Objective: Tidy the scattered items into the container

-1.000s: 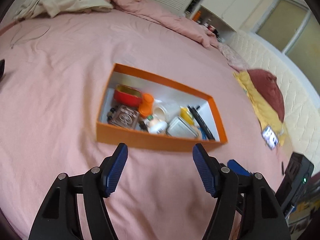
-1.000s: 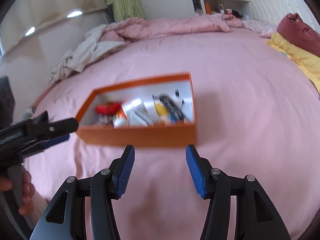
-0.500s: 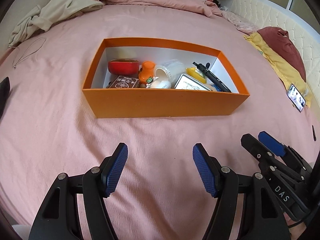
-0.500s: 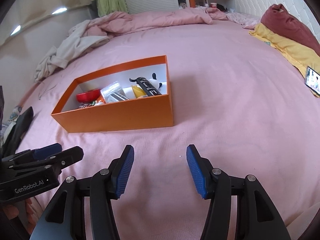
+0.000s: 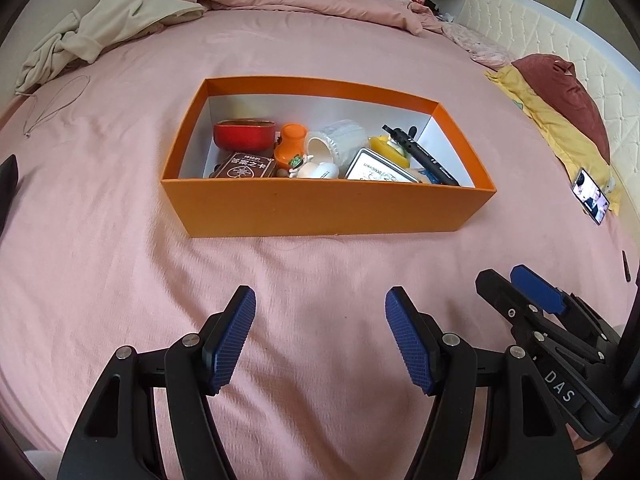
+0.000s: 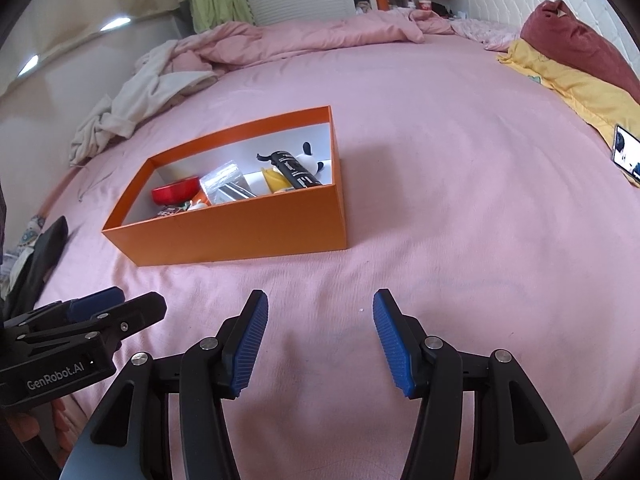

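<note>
Orange box (image 5: 328, 212) on the pink bedspread (image 5: 120, 240), near the middle of the bed. Long axis across the left wrist view, near long wall facing the camera; in the right wrist view, long axis slanted from lower left to upper right, one corner nearest.

Contents, left to right in the left wrist view:
- red bowl (image 5: 244, 135), on its side against the back left;
- dark card box (image 5: 245, 166) with white characters, lying flat at the front left;
- small orange bottle (image 5: 293, 144), upright, just beside the bowl;
- white figurine (image 5: 316, 169), lying at the front centre;
- clear ribbed cup (image 5: 338, 145), tipped over, mouth toward the front left;
- flat tin with printed lid (image 5: 380, 170), propped at a tilt;
- yellow item (image 5: 388, 146), partly hidden behind the tin;
- black pen-shaped tool (image 5: 420, 154), laid diagonally, far tip toward the back wall, near end toward the right front corner.

Left gripper (image 5: 320, 336): blue pads well apart, nothing between them, above bare bedspread short of the box. Right gripper (image 6: 320, 336): pads somewhat narrower, likewise empty, above bare bedspread.

Against the frame one second earlier: box tilted and further off in the left view then, now squared and nearer; right view sharp now, blurred then; same contents; both jaw gaps unchanged.

Phone (image 5: 591, 196), screen lit, near the yellow cloth (image 5: 552, 120) at the right.
</note>
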`<act>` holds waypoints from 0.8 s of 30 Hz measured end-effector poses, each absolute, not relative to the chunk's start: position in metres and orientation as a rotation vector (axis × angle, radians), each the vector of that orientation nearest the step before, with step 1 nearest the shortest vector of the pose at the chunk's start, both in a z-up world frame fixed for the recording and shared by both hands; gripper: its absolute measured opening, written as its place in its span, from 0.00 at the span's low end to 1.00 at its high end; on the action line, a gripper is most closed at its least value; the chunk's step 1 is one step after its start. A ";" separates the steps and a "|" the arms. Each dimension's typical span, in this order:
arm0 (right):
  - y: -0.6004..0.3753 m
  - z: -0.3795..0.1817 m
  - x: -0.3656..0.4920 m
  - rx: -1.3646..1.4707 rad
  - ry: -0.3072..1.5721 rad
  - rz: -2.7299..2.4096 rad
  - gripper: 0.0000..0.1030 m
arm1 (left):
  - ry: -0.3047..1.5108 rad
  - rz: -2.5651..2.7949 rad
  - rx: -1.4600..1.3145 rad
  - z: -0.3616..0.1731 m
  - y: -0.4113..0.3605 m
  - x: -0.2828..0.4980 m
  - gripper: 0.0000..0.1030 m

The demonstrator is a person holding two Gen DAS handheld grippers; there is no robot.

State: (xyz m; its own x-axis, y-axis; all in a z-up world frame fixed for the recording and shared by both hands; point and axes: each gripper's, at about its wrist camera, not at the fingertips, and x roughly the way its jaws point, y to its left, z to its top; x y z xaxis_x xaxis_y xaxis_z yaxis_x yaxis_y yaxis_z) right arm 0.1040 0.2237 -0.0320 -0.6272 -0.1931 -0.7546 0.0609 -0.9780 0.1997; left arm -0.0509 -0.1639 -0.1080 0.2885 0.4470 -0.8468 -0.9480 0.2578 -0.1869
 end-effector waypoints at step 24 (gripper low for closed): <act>0.225 -0.062 0.098 1.488 -0.201 -2.680 0.66 | 0.866 1.099 -0.833 -0.159 -0.159 -0.036 0.87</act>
State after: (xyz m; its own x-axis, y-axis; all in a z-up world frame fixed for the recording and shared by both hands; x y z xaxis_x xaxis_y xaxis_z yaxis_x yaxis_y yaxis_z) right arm 0.0977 0.2250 -0.0615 -0.5289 -0.1243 -0.8396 -0.0025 -0.9890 0.1480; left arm -0.0364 -0.1594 -0.1590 0.2196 0.3859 -0.8960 -0.9615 0.2414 -0.1316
